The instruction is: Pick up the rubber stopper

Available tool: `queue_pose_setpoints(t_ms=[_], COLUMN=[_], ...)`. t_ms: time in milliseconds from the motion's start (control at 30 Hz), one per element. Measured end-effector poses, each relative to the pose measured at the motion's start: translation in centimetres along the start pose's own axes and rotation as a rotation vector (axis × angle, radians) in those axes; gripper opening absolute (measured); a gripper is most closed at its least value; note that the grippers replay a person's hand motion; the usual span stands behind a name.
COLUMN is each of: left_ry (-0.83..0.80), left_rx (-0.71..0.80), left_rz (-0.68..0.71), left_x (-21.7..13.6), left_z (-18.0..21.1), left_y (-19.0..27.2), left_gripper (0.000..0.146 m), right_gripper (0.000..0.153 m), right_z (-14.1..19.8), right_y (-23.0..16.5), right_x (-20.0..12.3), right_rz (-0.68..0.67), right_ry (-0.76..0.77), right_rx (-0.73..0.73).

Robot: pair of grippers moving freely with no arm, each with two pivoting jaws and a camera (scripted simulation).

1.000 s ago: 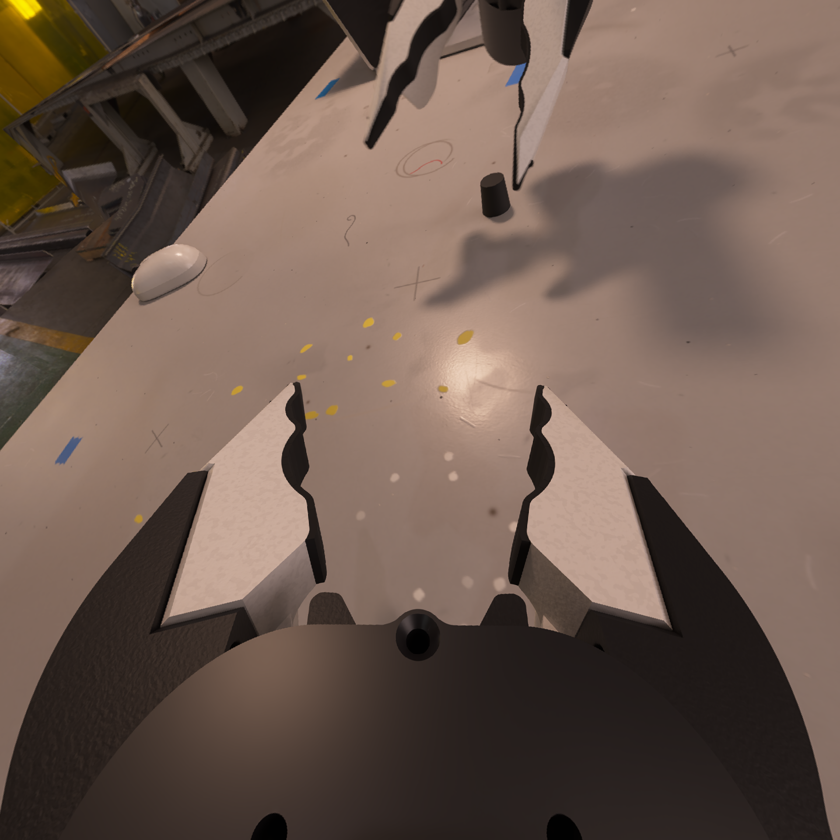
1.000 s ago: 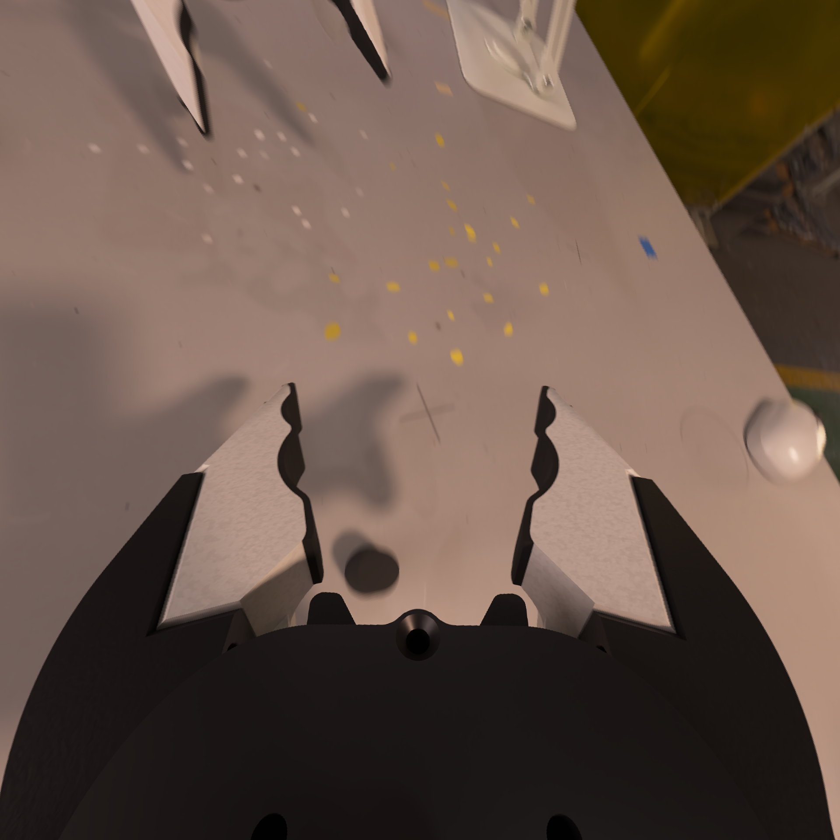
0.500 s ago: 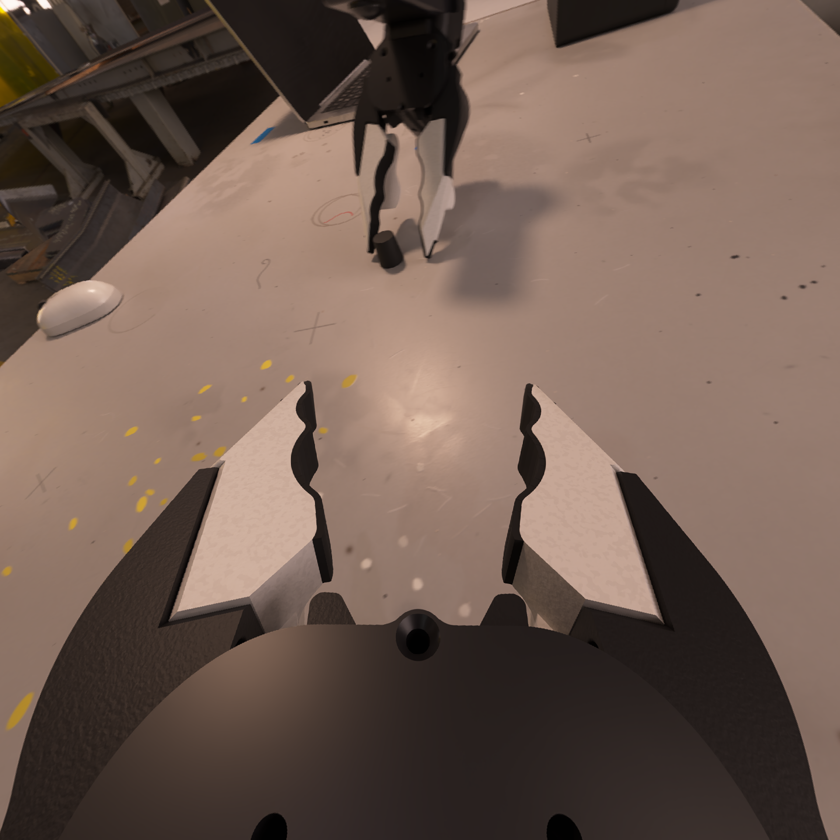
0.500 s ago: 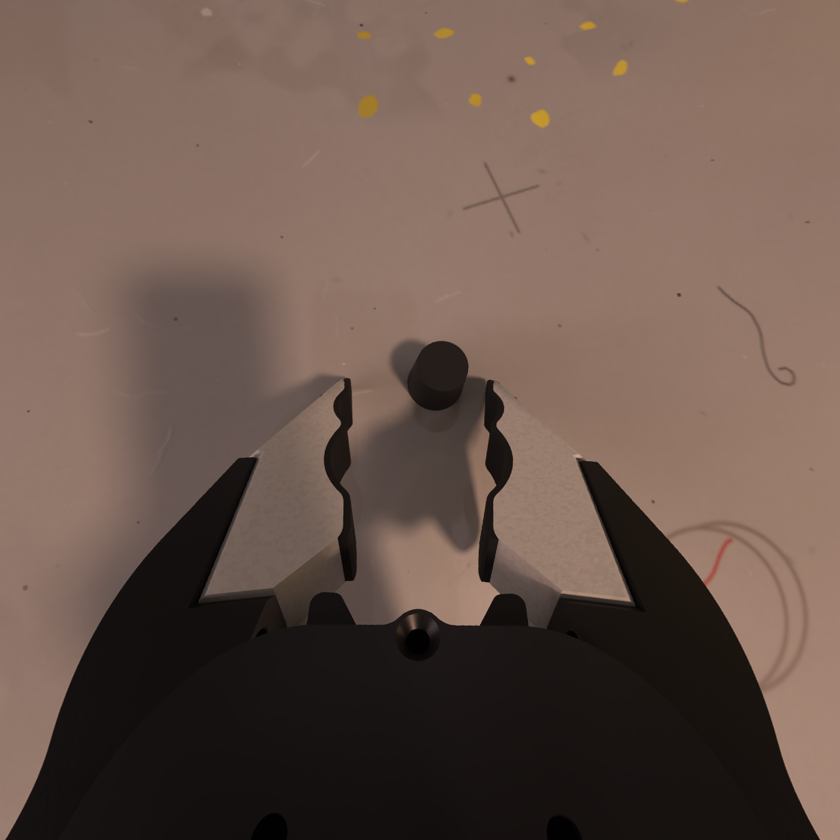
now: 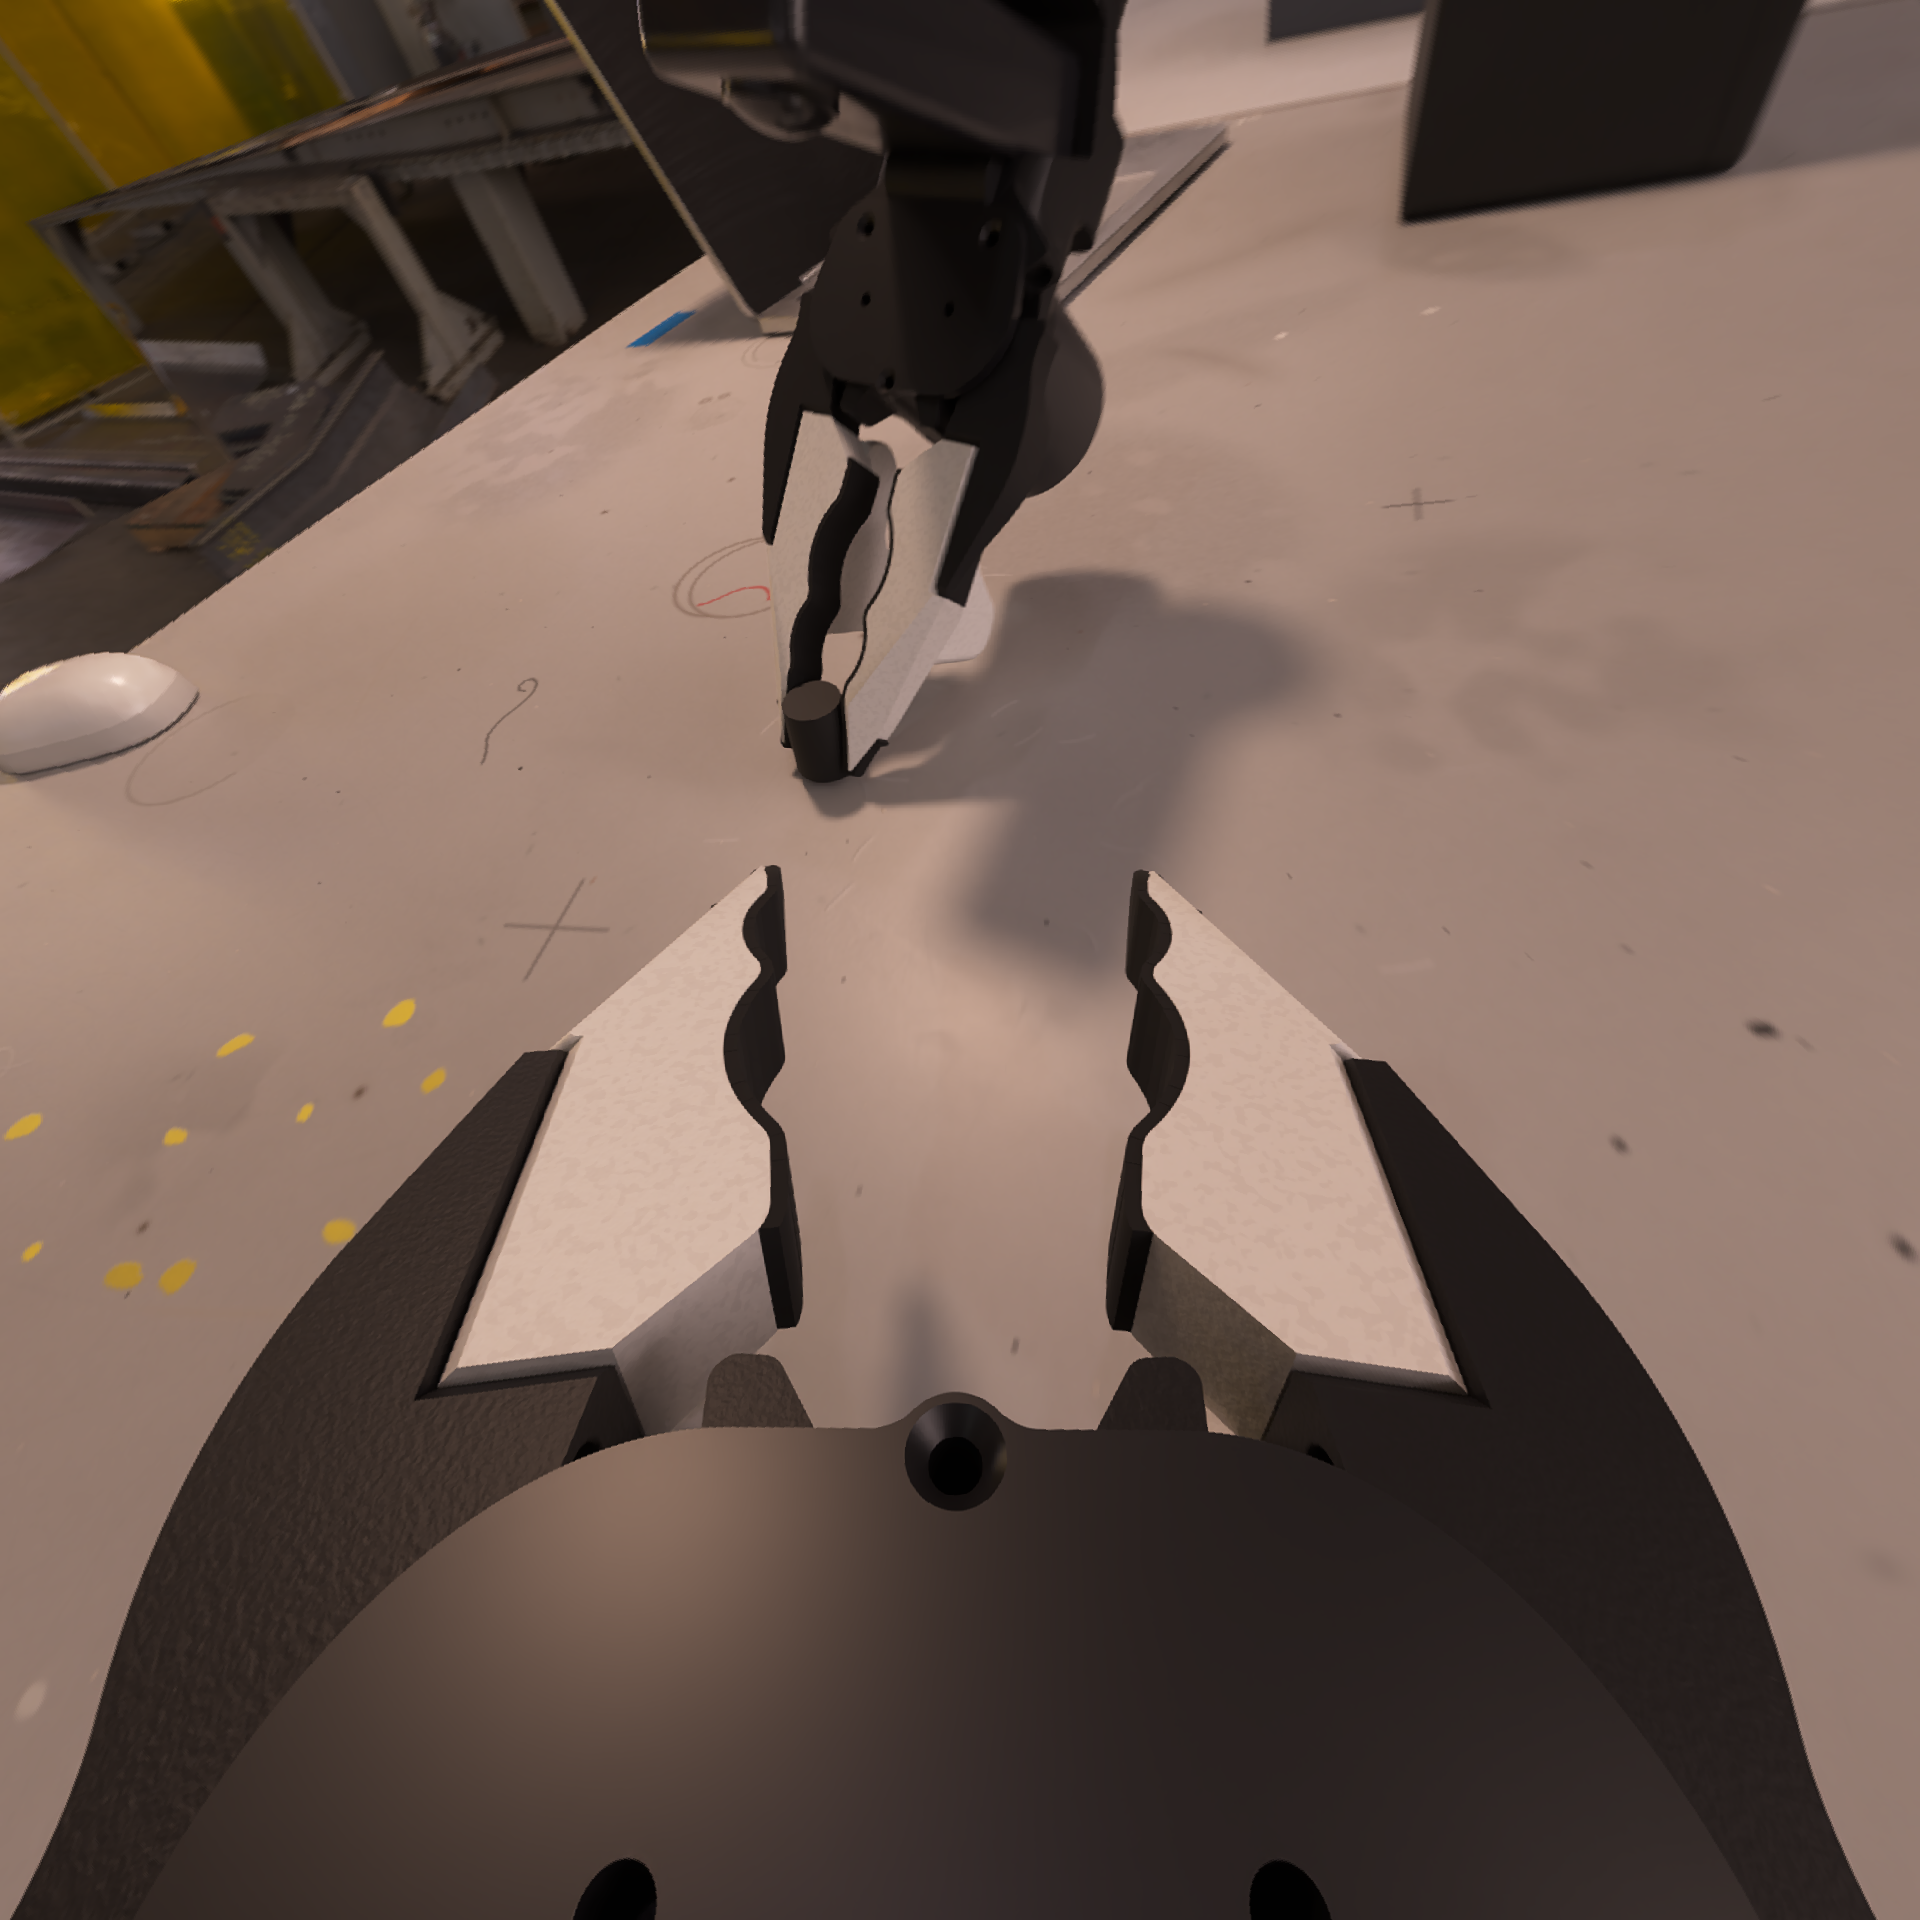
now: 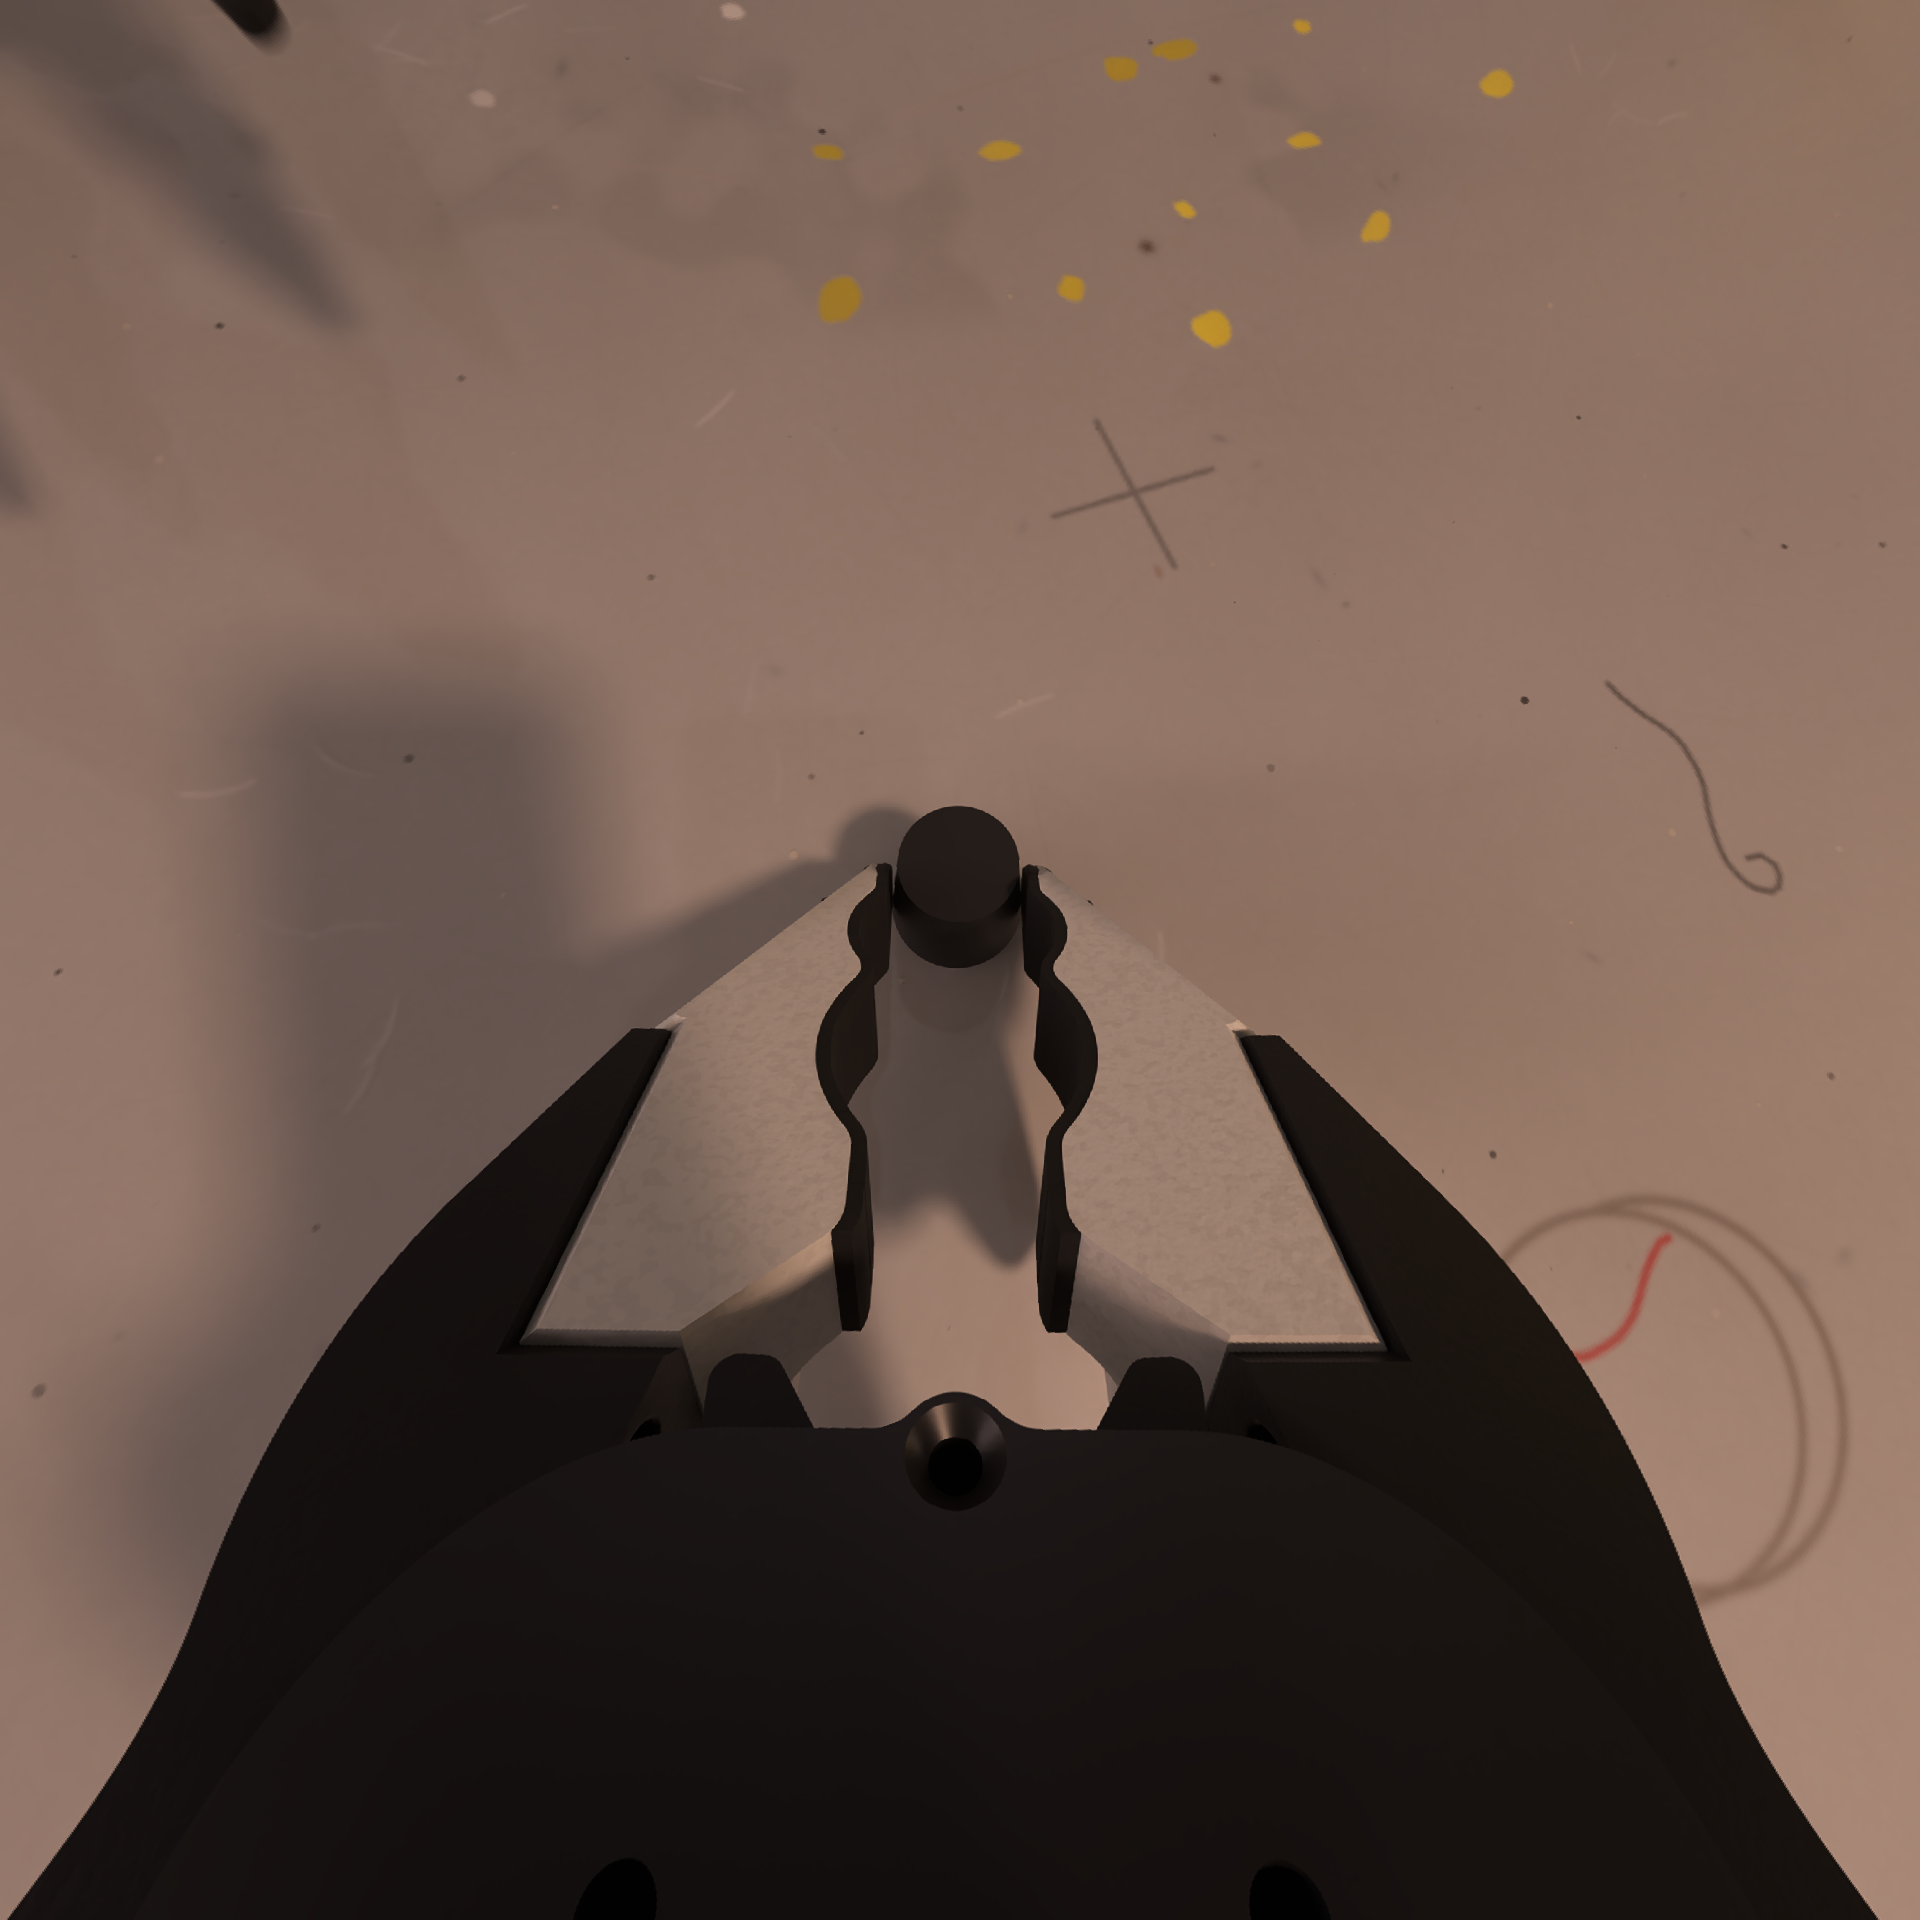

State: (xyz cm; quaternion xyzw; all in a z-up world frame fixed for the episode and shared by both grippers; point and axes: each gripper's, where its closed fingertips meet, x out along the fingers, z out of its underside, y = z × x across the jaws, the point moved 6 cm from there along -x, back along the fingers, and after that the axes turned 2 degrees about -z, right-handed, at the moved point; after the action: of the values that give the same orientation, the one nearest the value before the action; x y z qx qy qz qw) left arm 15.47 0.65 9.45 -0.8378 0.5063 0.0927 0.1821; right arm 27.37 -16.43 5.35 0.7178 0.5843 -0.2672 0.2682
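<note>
The rubber stopper (image 6: 956,894) is a small black tapered plug standing upright on the beige table. My right gripper (image 6: 956,878) is shut on it, the two fingertips pressing its sides, with the plug still resting on the table. In the left wrist view the stopper (image 5: 812,727) shows between the tips of the right gripper (image 5: 826,743), which points down at the table. My left gripper (image 5: 956,883) is open and empty, a short way in front of the stopper and above the table.
A white dome-shaped object (image 5: 88,707) lies near the table's left edge. A dark panel (image 5: 1590,94) stands at the back right and a laptop-like object (image 5: 727,156) at the back. Pen marks and yellow paint spots (image 6: 1210,327) dot the table.
My right gripper closed from partly open onto the stopper's sides. My left gripper narrowed a little and moved nearer to the stopper.
</note>
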Motion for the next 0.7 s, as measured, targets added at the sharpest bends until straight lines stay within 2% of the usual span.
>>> queue_pose_setpoints(t_ms=[167, 267, 400, 567, 700], left_ry=[-0.085, -0.097, -0.078, -0.02, 0.033], left_rx=[0.04, 0.079, 0.29, 0.548, 0.69], left_rz=[-0.039, -0.123, -0.205, -0.269, -0.259], left_x=[4.8, 6.7, 8.4, 9.7, 10.2], left_z=[-0.4, -0.7, -1.0, -1.4, -1.3], left_y=[1.2, 0.3, 0.4, 1.5, 2.2], left_gripper=[0.062, 0.058, 0.048, 0.039, 0.016], right_gripper=[0.025, 0.025, 0.025, 0.025, 0.025], right_z=[-0.1, -0.3, -0.3, 0.8, 1.4], right_y=[-1.3, -2.5, -3.9, -4.5, -4.8], right_x=[-2.3, -4.1, -5.8, -6.3, -6.1], right_rz=[-0.017, -0.057, -0.116, -0.165, -0.208], right_ry=[0.071, 0.137, 0.193, 0.206, 0.209], right_rx=[-0.011, -0.021, -0.018, 0.017, 0.037])
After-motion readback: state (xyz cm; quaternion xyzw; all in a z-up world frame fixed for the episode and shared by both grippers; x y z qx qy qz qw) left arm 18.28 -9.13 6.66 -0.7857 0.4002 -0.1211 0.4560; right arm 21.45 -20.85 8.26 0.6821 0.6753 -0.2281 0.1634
